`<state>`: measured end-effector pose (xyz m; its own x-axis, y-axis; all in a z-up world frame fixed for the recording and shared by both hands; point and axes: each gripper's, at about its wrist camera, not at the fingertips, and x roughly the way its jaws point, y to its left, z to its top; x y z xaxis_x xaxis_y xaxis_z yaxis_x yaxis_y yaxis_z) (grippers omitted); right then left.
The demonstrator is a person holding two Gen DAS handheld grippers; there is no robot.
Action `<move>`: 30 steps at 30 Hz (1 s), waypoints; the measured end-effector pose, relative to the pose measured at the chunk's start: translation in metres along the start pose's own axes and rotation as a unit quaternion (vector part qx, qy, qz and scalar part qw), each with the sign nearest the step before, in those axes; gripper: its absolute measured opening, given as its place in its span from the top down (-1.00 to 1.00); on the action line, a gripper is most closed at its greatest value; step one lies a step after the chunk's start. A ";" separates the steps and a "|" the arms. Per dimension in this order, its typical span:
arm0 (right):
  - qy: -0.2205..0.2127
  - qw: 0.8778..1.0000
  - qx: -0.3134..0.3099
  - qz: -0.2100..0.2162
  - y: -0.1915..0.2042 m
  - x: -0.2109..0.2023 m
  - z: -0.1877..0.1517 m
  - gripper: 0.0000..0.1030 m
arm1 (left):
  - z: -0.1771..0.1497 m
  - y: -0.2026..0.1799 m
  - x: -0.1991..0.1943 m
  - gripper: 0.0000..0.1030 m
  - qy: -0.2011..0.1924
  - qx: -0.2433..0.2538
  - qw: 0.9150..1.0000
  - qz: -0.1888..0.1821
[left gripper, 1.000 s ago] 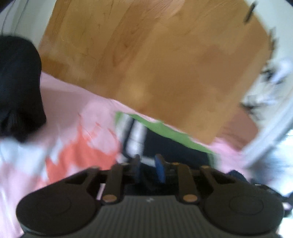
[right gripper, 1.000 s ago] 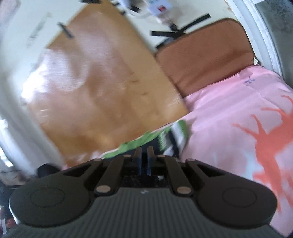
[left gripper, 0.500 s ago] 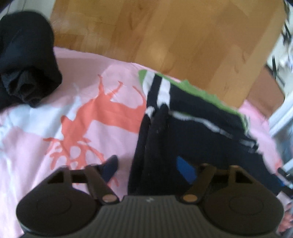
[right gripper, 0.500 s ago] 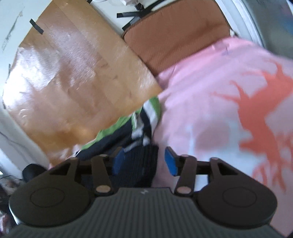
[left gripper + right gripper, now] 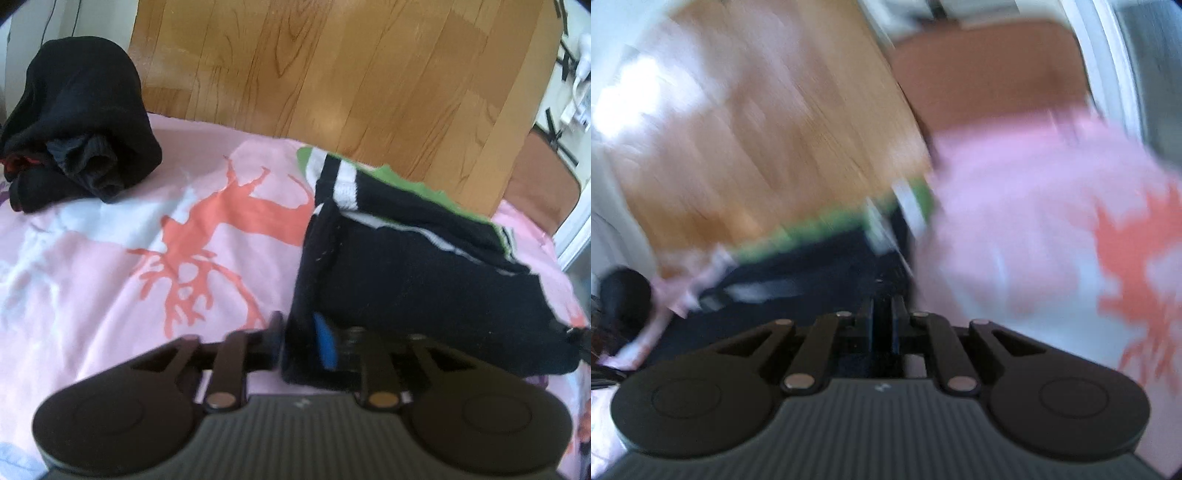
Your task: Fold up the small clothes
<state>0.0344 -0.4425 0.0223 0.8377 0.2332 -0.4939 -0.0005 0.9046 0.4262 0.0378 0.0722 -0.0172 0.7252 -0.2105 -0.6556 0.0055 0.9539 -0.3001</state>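
A folded black garment [image 5: 413, 280] with white stripes and green trim lies on the pink bedspread [image 5: 92, 258]. My left gripper [image 5: 301, 341] straddles the garment's near left edge, its jaws closing around the fold. In the blurred right wrist view the same garment [image 5: 812, 266] lies ahead and to the left. My right gripper [image 5: 882, 317] has its jaws nearly together with dark fabric between them at the garment's edge.
A heap of black clothes [image 5: 77, 122] sits at the far left of the bed. A wooden board [image 5: 332, 81] leans behind the bed. A brown cushion [image 5: 990, 77] stands at the bed's far corner. Orange coral prints [image 5: 221, 236] mark the spread.
Both grippers were shut a second ago, opened over the garment half a second ago, and have narrowed again on its edge. The right view is now blurred by motion.
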 end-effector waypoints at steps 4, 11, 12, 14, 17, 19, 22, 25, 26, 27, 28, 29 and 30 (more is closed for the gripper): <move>-0.023 0.999 0.022 -0.001 -0.008 -0.023 -0.001 0.38 | -0.001 -0.002 -0.002 -0.24 -0.004 0.009 1.000 0.000; -0.028 0.999 0.037 -0.024 -0.023 -0.040 -0.006 0.24 | 0.005 -0.003 -0.003 -0.36 -0.007 0.035 0.999 0.007; -0.030 0.998 0.039 -0.026 -0.025 -0.041 -0.001 0.24 | 0.012 -0.002 -0.006 -0.37 -0.011 0.040 0.999 0.008; -0.033 0.999 0.035 -0.022 -0.026 -0.045 0.012 0.24 | 0.029 0.000 -0.013 -0.43 -0.025 0.047 0.999 0.011; -0.034 0.999 -0.002 -0.013 -0.013 -0.038 0.043 0.24 | 0.066 -0.005 -0.018 -0.64 -0.054 0.059 0.997 0.023; -0.028 0.999 -0.037 0.006 0.004 -0.026 0.066 0.24 | 0.095 -0.020 -0.010 -0.66 -0.066 0.082 0.994 0.027; 0.003 0.996 -0.079 0.046 0.035 0.012 0.101 0.18 | 0.135 -0.055 0.023 -0.66 -0.061 0.122 0.990 0.032; 0.059 0.991 -0.101 0.062 0.064 0.073 0.133 0.02 | 0.169 -0.089 0.076 -0.65 -0.015 0.137 0.990 0.004; 0.077 0.989 -0.109 0.060 0.073 0.095 0.142 0.00 | 0.180 -0.100 0.098 -0.60 0.001 0.132 0.991 0.002; 0.093 0.987 -0.115 0.057 0.080 0.117 0.149 0.00 | 0.190 -0.109 0.119 -0.57 0.014 0.126 0.992 0.002; 0.105 0.986 -0.116 0.053 0.086 0.137 0.156 -0.02 | 0.197 -0.116 0.139 -0.54 0.024 0.122 0.992 0.006; 0.116 0.986 -0.114 0.050 0.090 0.158 0.161 -0.05 | 0.204 -0.122 0.159 -0.48 0.032 0.116 0.993 0.012; 0.125 0.985 -0.109 0.048 0.092 0.177 0.165 -0.05 | 0.209 -0.126 0.181 -0.42 0.042 0.107 0.993 0.019</move>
<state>0.2732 -0.3766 0.0996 0.6676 0.3772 -0.6419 -0.2135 0.9230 0.3203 0.3119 -0.0413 0.0469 0.6684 -0.1828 -0.7210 0.1329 0.9831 -0.1261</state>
